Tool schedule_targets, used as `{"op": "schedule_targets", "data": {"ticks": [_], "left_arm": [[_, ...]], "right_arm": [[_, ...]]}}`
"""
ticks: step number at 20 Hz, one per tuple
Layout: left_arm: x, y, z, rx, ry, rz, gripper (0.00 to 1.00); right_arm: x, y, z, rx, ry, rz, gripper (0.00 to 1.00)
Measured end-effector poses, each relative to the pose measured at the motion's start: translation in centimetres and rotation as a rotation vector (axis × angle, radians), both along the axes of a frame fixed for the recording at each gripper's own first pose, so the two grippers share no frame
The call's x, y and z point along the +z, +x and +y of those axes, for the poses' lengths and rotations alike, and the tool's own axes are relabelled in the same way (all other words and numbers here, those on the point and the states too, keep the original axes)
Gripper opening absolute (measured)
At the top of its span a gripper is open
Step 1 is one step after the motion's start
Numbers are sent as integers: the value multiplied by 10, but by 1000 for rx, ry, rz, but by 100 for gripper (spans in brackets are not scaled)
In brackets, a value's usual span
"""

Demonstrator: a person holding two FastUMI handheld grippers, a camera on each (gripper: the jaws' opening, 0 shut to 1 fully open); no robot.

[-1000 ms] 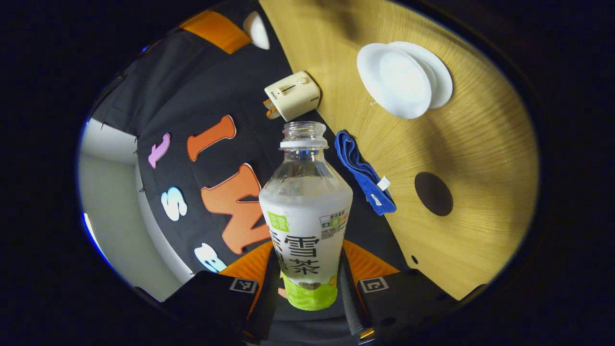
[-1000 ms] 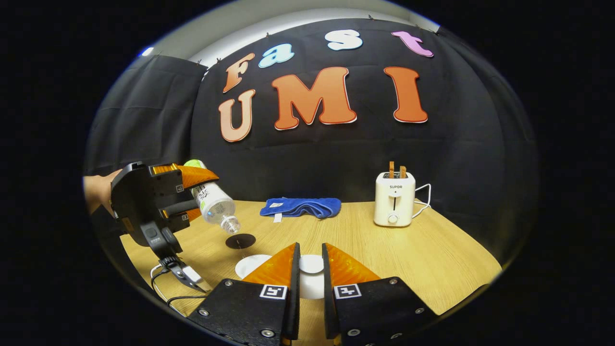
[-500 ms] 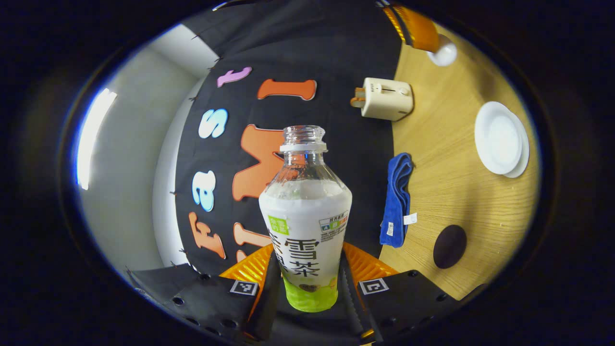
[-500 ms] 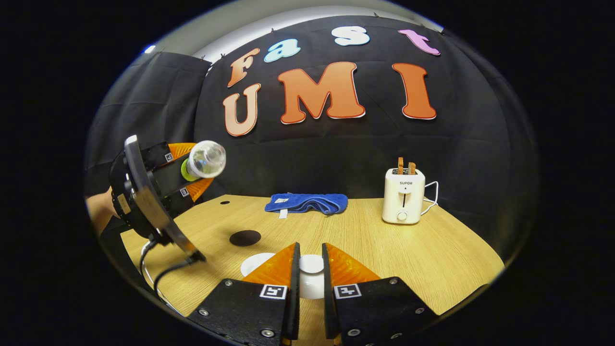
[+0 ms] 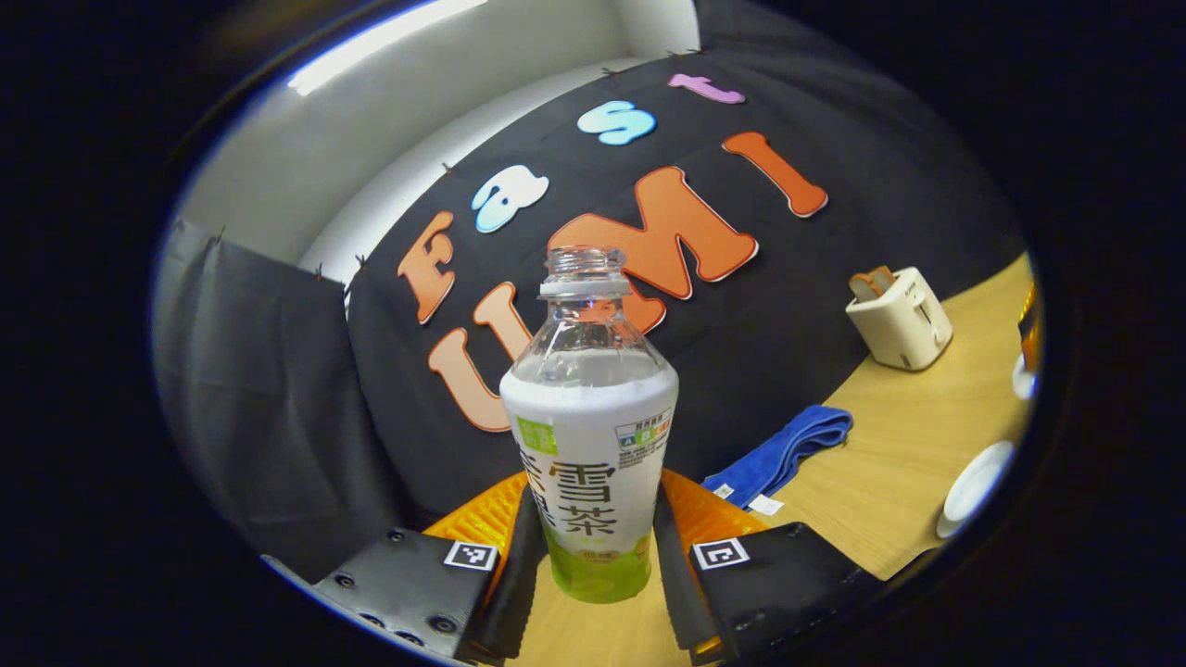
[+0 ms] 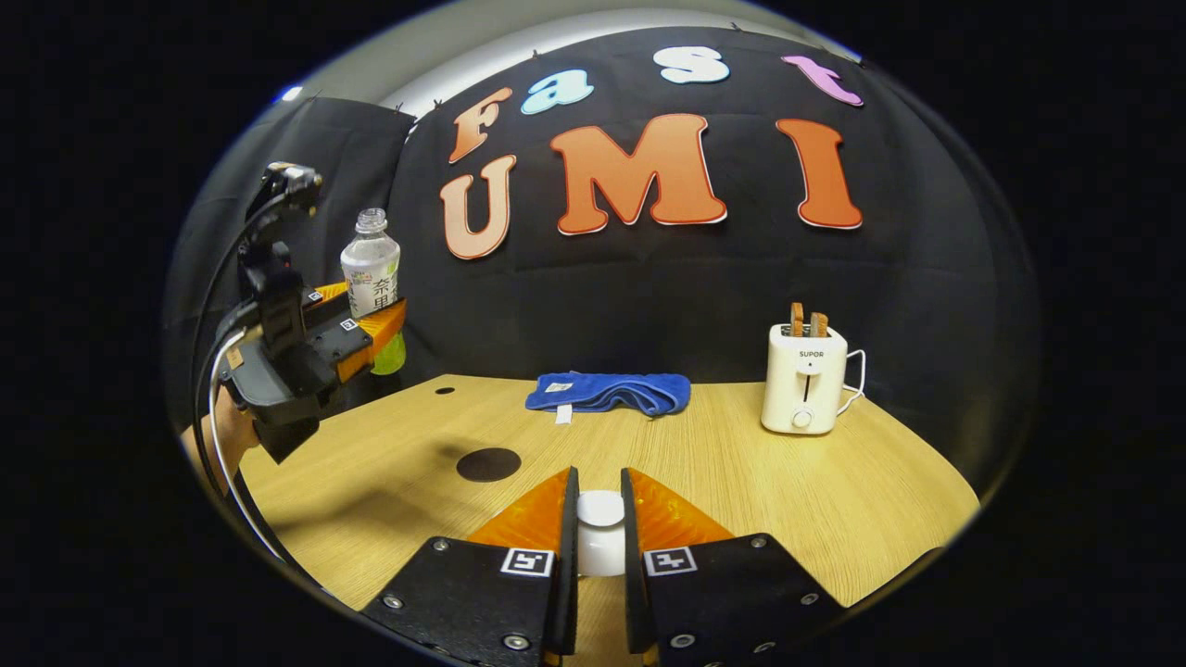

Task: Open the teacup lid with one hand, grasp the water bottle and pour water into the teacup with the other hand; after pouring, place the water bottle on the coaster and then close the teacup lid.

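Water bottle [image 6: 372, 278] swung back upright from its pouring tilt, left claw [image 6: 366, 324] gripping it above the tabletop [image 6: 741, 482], coaster [image 6: 488, 464] bare below, right claw [image 6: 598, 519] clamped on the teacup lid [image 6: 600, 509]

Towel [image 6: 608, 392]: on the surface [image 6: 741, 482], at the back wall
Toaster [image 6: 806, 378]: right of towel
Coaster [image 6: 488, 464]: before towel, leftward

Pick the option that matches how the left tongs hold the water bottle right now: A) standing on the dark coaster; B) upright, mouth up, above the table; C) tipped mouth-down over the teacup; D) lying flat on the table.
B: in the right gripper view the water bottle stands upright in the left tongs, off to the side of the coaster.
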State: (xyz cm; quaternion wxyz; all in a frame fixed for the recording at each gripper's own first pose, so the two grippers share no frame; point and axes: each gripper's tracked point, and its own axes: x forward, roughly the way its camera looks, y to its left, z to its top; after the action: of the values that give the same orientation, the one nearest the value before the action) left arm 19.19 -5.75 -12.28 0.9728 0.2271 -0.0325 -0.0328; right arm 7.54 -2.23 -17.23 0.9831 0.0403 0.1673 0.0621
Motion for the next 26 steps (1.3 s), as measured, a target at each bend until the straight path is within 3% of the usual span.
{"op": "schedule_targets", "data": {"ticks": [1, 4, 10, 16, 26], "left_arm": [[0, 3, 1, 2, -82, 12, 63], [-14, 2, -7, -37, -313, 78, 61], [-71, 25, -18, -61, -540, 249, 61], [-136, 36, -26, -59, -585, 406, 62], [-168, 37, -46, -87, -571, 516, 63]], "right_arm": [[0, 2, 4, 6, 1, -1, 22], [-1, 9, 10, 10, -20, -8, 22], [-15, 22, 17, 19, -48, 4, 22], [-21, 28, 27, 40, -51, 21, 22], [-30, 33, 33, 47, -56, 50, 22]]}}
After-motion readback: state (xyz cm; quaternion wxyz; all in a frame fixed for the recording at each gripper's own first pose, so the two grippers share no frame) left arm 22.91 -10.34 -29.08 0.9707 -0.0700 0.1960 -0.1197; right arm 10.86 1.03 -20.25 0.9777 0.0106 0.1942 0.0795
